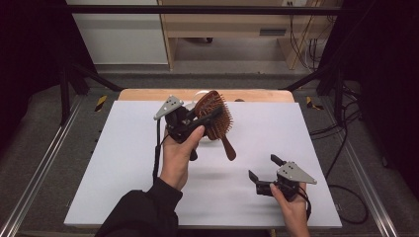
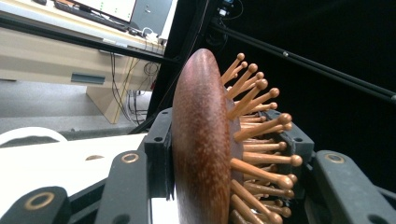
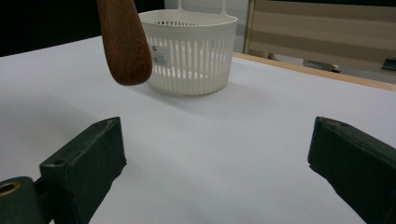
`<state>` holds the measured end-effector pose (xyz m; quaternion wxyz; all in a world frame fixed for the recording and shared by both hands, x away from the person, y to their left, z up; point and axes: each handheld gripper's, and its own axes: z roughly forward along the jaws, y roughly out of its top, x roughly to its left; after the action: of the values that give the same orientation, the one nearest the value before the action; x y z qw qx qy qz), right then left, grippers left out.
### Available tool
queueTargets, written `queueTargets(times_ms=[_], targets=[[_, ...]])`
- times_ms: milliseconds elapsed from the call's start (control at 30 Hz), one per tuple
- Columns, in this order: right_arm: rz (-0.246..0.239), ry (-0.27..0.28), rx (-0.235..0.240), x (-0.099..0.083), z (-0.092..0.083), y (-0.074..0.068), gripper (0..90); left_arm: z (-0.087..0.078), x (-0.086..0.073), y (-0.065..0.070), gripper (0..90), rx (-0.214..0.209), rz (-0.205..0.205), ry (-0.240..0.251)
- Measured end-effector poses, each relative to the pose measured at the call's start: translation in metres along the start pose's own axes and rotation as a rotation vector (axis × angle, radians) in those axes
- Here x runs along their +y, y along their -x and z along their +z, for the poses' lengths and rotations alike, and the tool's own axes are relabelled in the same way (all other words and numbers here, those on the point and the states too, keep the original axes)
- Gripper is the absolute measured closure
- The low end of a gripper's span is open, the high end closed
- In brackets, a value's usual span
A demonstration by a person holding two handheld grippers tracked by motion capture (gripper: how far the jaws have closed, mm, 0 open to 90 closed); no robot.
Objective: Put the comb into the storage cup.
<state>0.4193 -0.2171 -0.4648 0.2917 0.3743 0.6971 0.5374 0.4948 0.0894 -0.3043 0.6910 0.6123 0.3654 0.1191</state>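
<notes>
My left gripper is raised above the middle of the white table, shut on the oval head of a wooden hairbrush. In the left gripper view the jaws press on the brush's red-brown back and on its bristle side. The brush's handle hangs down toward the front right, and its tip shows in the right gripper view. Behind the brush stands a white slatted basket, partly hidden in the high view. My right gripper is low near the front right, open with nothing between its jaws.
A white sheet covers the table, with a wooden edge at the back. Black frame rails run along both sides. A desk and cables lie beyond the table.
</notes>
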Motion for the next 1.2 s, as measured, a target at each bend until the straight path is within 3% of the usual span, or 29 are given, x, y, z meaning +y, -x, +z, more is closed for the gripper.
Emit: queueTargets(times_ms=[233,500,600,833,1067,1200], targets=[[-0.024,0.038,-0.058,0.000,-0.001,-0.001,3.5,0.004,0.018,-0.002,50.3,0.013,-0.003,0.016],[-0.034,0.049,-0.077,-0.001,0.000,-0.002,4.2,0.010,0.037,0.000,50.2,0.020,0.015,0.029],[-0.016,0.094,-0.098,-0.001,-0.001,-0.001,5.0,0.012,0.044,0.001,50.2,0.022,0.029,0.029],[-0.001,0.121,-0.110,-0.002,-0.003,0.003,4.6,0.017,0.054,0.001,50.3,0.030,0.047,0.035],[-0.023,0.116,-0.106,-0.002,-0.003,0.001,4.2,0.021,0.061,0.001,50.2,0.051,0.072,0.052],[-0.002,0.122,-0.095,-0.002,-0.003,0.002,3.4,0.026,0.061,-0.004,50.2,0.056,0.074,0.060]])
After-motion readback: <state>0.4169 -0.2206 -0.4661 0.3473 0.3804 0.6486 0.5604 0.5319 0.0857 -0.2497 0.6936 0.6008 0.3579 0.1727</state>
